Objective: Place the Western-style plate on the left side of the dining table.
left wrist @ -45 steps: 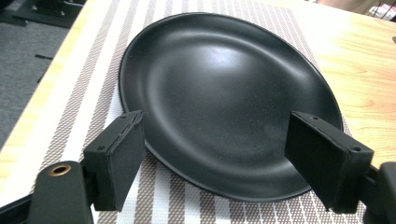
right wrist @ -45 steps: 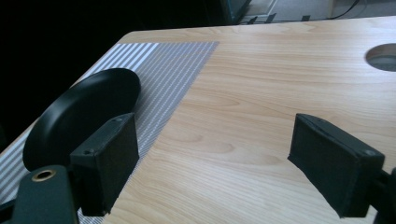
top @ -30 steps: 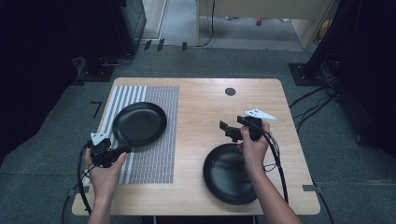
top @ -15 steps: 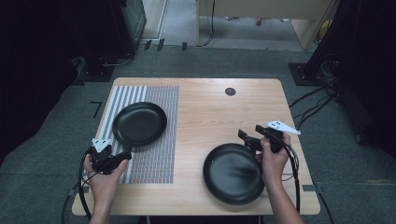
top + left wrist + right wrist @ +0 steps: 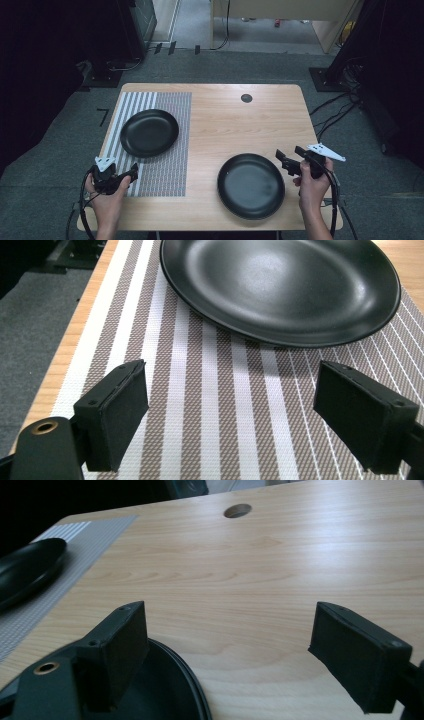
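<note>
The left gripper [image 5: 131, 175] sits at the near left of the table [image 5: 225, 120], held in the person's left hand [image 5: 107, 192]. Its jaws stand wide and have just been opening further, with nothing between them. In the left gripper view the two black pads [image 5: 117, 412] hover over bare striped placemat [image 5: 215, 415], and the mat fills the gap between them. Just beyond the fingertips lies the black plate on the mat [image 5: 280, 287], its near rim close ahead of the pads but apart from them.

The right gripper [image 5: 291, 159] hangs at the near right, in the right hand [image 5: 312, 187], its jaws spread wide and empty as well. Its fingertips point toward the second black plate [image 5: 251, 186], which rests on the bare wood just beside them. In the right gripper view that plate's rim [image 5: 187, 680] curves under and just past the left pad [image 5: 120, 650], while the other pad stands over plain wood. Whether the pad touches the rim cannot be told.

Farther beyond the right fingertips stretches open tabletop, then the round cable hole [image 5: 237, 510] near the far edge. Off to the far left of those fingers, the first plate's edge shows on the mat.
</note>
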